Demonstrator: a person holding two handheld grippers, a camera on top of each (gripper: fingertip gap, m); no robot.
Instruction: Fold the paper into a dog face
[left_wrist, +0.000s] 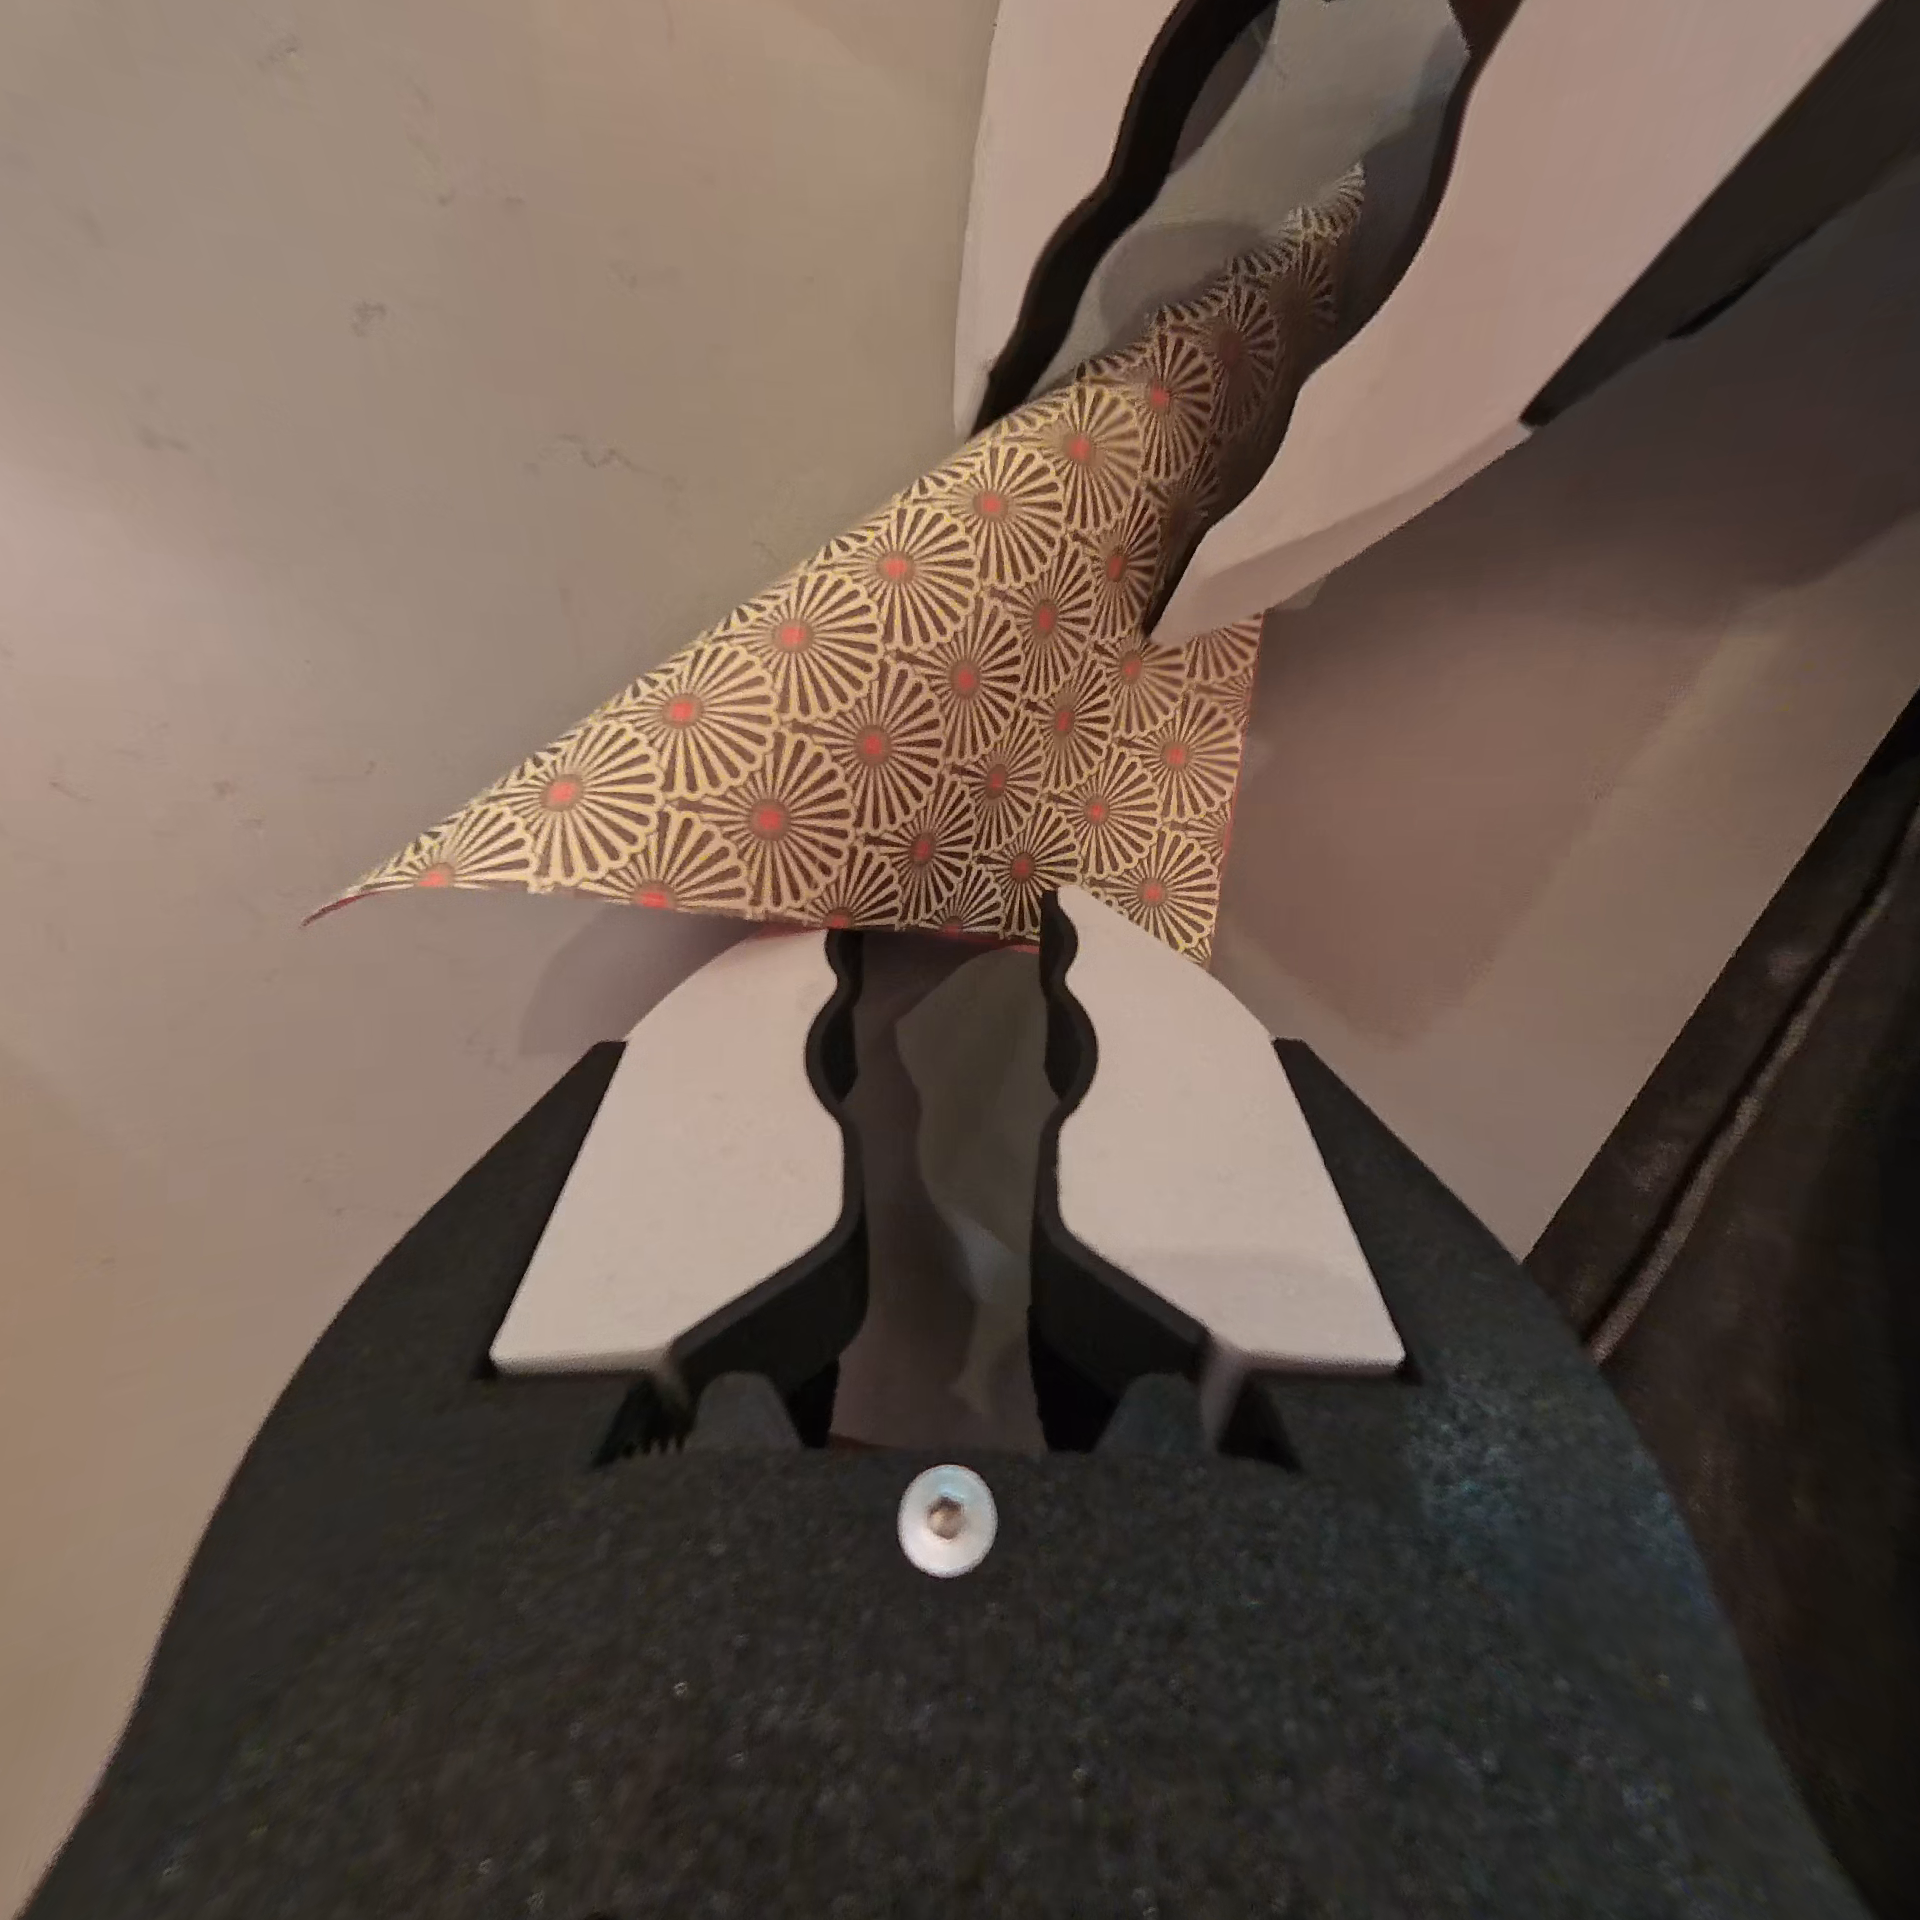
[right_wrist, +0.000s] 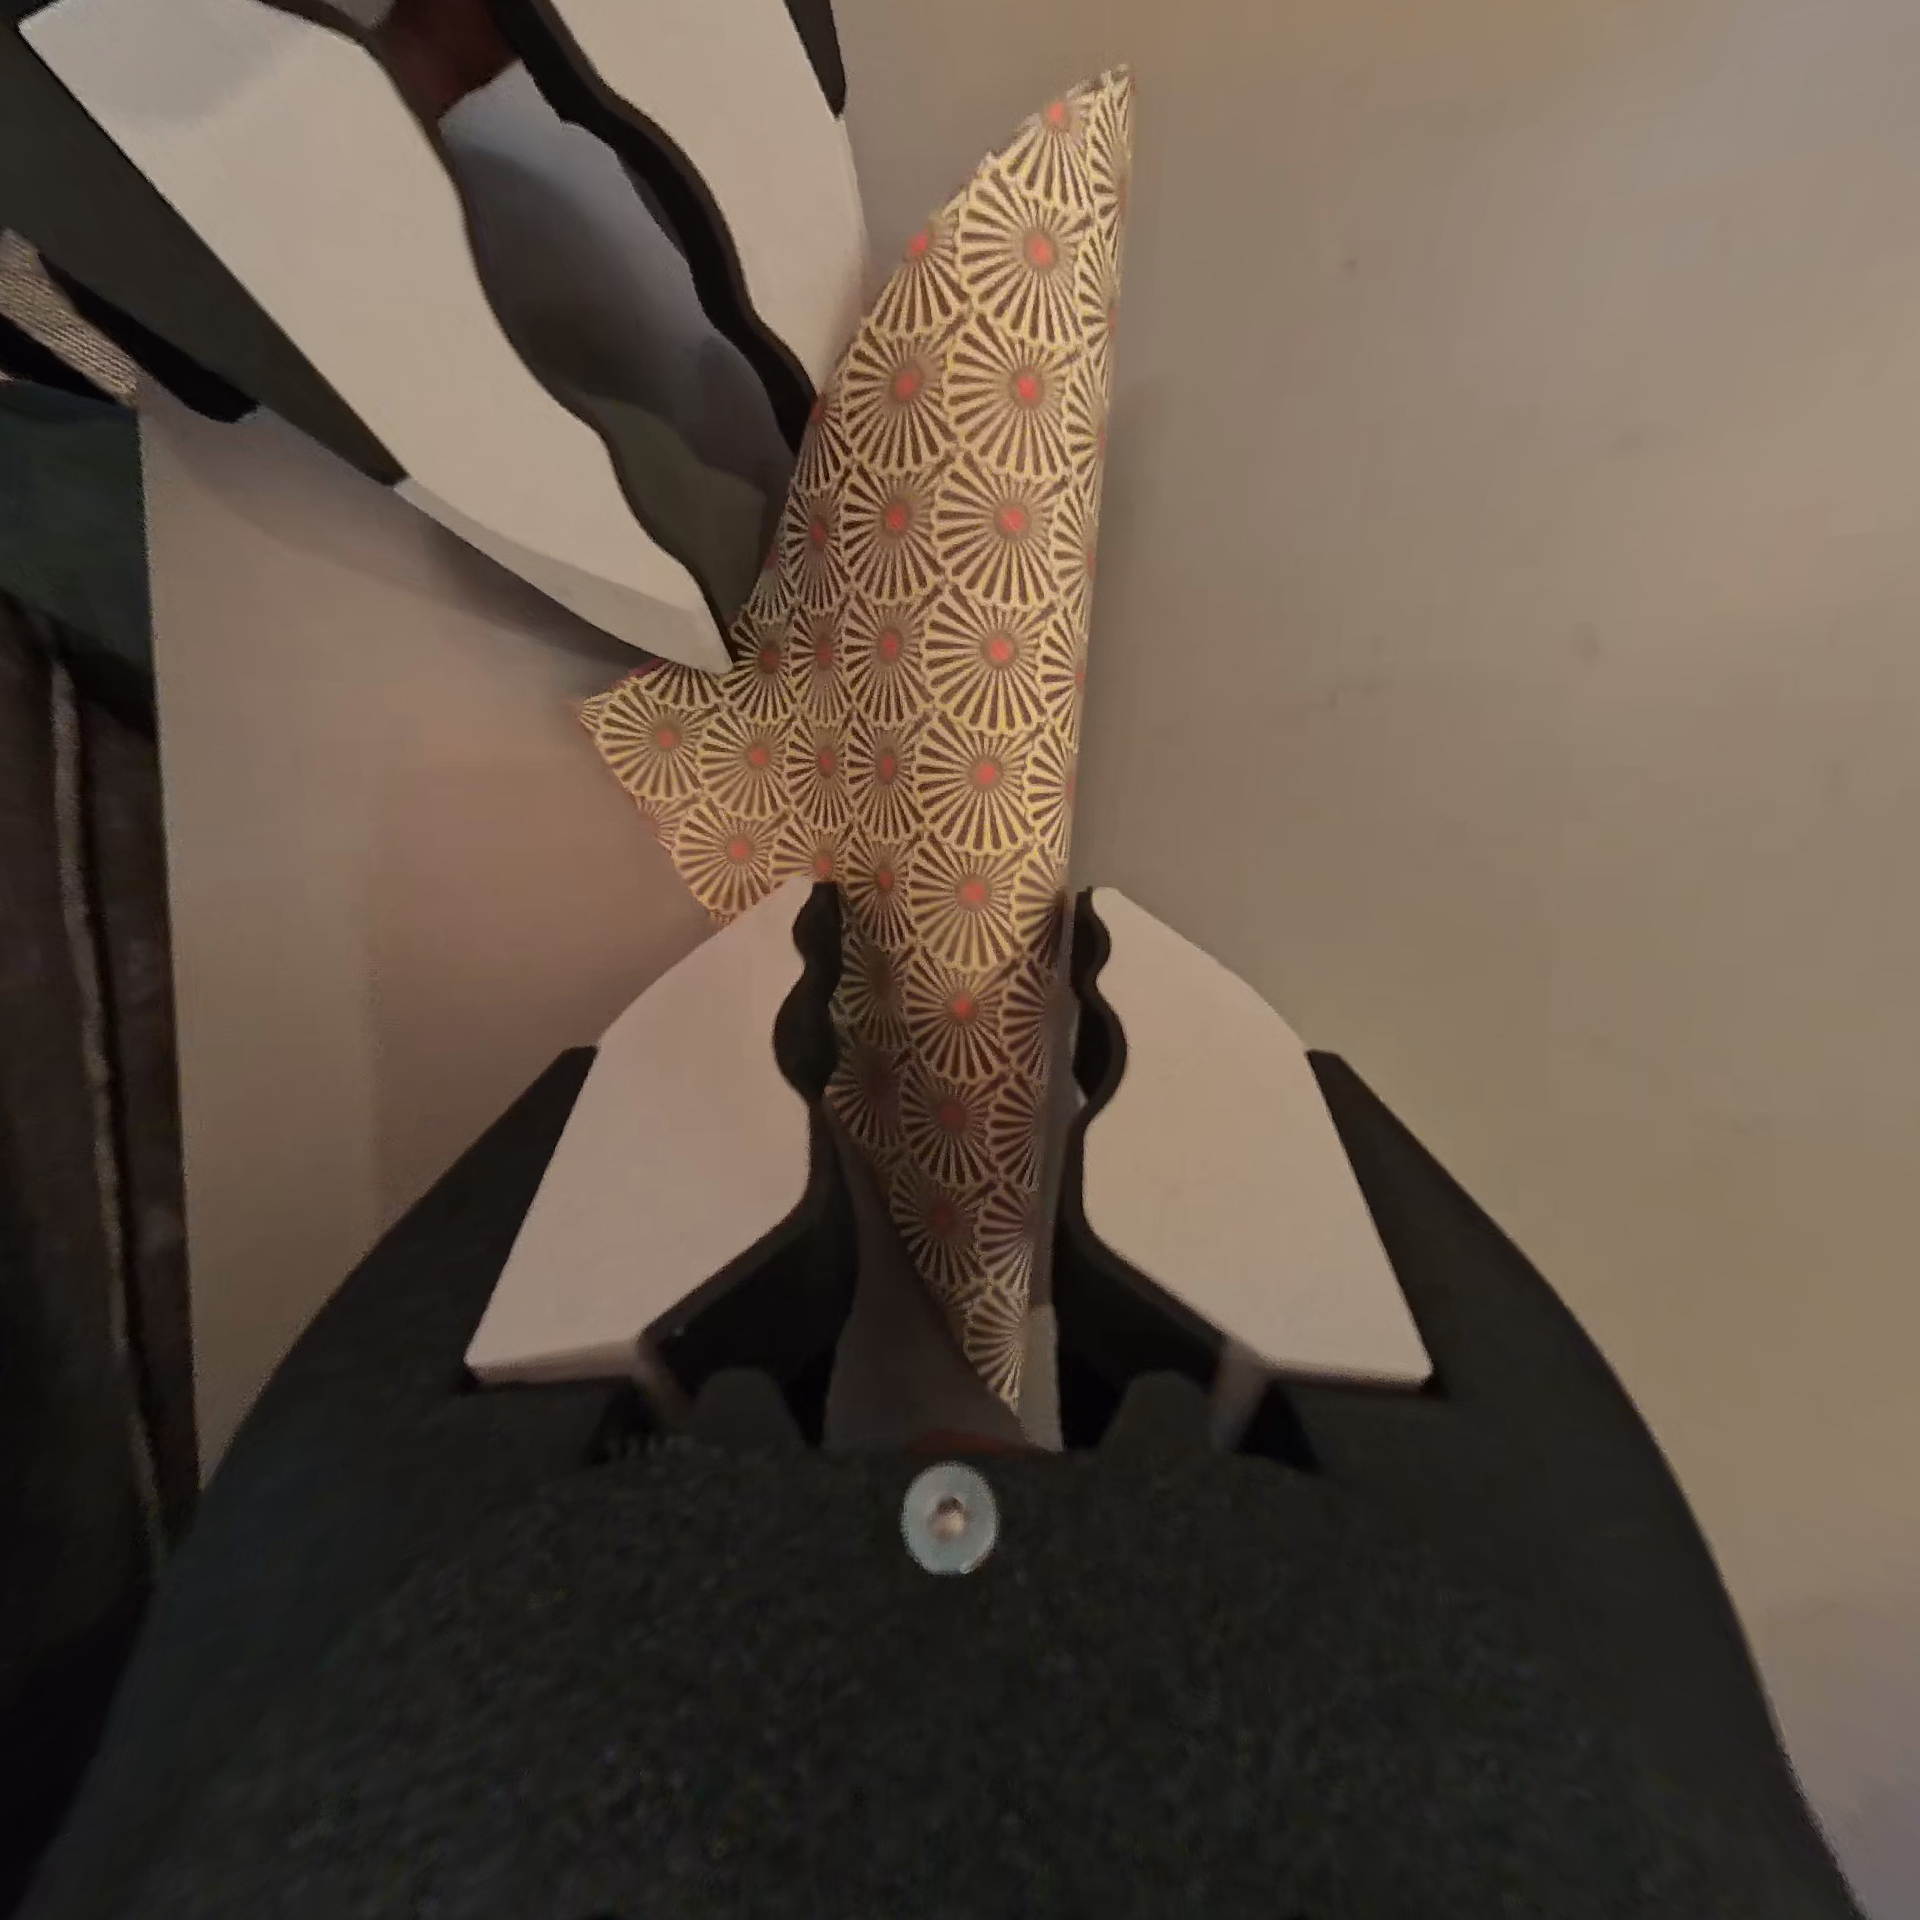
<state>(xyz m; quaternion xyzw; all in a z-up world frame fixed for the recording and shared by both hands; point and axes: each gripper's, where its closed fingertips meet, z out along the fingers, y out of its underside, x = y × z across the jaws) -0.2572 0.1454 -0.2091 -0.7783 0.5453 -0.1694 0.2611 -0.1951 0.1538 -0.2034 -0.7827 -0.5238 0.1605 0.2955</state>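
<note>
Over a plain beige tabletop (left_wrist: 312, 520), both grippers have hold of the same sheet: a thin square of origami paper (left_wrist: 935, 727) printed with cream-and-brown fan flowers with little red centres, red showing along its edge. It's lifted off the surface and bent into a loose curl, not flat anywhere.

From the left wrist view, the left gripper (left_wrist: 948, 914) with its pale fingers and wavy black pads sits at the paper's near edge, which drapes over the tips; the fingers stand a bit apart, so I honestly can't tell if it's actually pinching. The right gripper (left_wrist: 1174, 499) comes in from the top right with the paper running up between its fingers.

From the right wrist view, the right gripper (right_wrist: 945, 904) has the patterned paper (right_wrist: 966, 582) threaded deep between its fingers, also with a gap, so again can't tell. The left gripper (right_wrist: 769, 582) reaches in from the upper left, touching the paper's edge. Dark fabric (right_wrist: 62, 935) runs along the side.
</note>
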